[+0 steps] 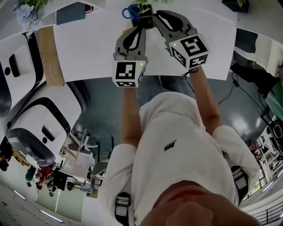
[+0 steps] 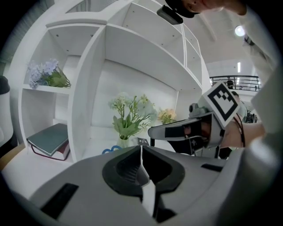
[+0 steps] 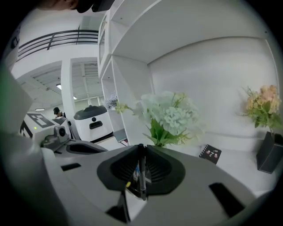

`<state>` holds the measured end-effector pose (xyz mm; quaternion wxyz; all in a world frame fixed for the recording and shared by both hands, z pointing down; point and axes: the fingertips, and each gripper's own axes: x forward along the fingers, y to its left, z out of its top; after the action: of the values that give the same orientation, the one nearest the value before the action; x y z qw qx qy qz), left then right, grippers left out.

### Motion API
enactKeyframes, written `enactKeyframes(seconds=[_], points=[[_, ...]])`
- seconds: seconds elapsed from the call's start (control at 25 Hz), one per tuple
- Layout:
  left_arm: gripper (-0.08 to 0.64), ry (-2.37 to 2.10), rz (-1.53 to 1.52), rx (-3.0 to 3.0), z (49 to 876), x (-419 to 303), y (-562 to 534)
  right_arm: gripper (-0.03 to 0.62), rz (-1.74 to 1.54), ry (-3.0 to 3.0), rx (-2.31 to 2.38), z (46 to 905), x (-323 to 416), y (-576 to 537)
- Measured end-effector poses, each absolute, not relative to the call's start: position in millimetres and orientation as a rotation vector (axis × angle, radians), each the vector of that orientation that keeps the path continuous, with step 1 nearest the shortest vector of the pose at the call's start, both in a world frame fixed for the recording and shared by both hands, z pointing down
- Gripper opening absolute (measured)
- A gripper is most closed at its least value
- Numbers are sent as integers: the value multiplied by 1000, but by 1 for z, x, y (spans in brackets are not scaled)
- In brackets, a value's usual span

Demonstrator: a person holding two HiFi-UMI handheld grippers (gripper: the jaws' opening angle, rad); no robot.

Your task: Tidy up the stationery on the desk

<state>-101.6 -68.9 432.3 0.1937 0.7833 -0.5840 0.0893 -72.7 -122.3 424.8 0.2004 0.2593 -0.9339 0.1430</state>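
**Pen in hand, on its way to the holder**

The right tongs point(image 3: 141, 148) are clamped on a dark pen point(image 3: 142, 176), which runs lengthwise between the pads. A yellow fleck shows beside it, and I cannot tell whether that is a second item. The left tongs point(image 2: 140, 149) are pressed together at the tips, with nothing that I can make out between them.

In the head view both tools hang side by side over the white desk point(image 1: 88, 48), at the top centre of the frame. Their tips point at a dark container point(image 1: 147, 12) with blue scissors point(image 1: 129, 11) just to its left. It looks like the pen pot, though it is small and partly covered.

This looks like the carrying step, with the pen picked up but not yet stowed. The next move calls for standing the pen more upright, lining it up over the container's mouth clear of the scissor handles, and only then loosening the grip. The idle left tool should keep out of the way.
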Motion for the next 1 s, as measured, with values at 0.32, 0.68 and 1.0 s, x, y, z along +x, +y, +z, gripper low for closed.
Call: enactKeyframes(seconds=[0.32,0.68,1.0], points=[[0,-1685,233,2170,427,-120,-63,41,369,-2618,669,420,-96,-119],[0,-1685,238,2158,431,-130,-60,84,391,-2511,634,463,-110,-120],[0,-1681,222,2192,416,-131,-62,27,367,-2525,701,443,-94,-115]])
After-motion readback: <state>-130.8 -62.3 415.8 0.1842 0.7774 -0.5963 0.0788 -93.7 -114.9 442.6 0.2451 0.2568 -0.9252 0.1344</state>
